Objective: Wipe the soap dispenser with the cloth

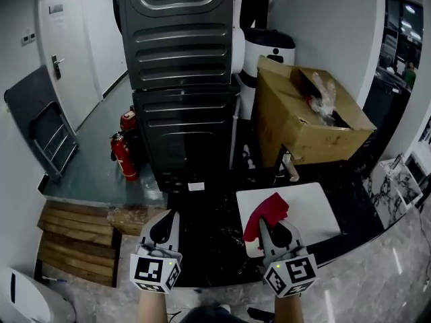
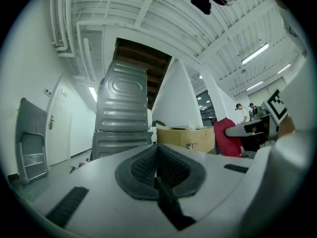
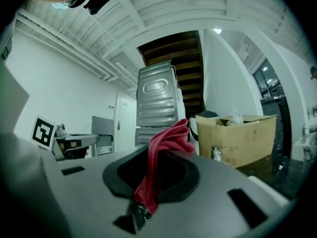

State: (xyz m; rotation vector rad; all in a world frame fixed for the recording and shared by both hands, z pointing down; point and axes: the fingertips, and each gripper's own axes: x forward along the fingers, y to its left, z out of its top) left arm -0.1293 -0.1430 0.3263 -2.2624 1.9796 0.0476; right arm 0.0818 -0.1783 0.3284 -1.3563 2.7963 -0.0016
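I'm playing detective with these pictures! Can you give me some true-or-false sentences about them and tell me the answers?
1. The right tongs hold a red cloth. True.
2. The left tongs hold a sponge. False: they are shut with nothing between them.
3. The cardboard box is taped shut. False: it is open at the top.
4. A red fire extinguisher stands on the floor. True.
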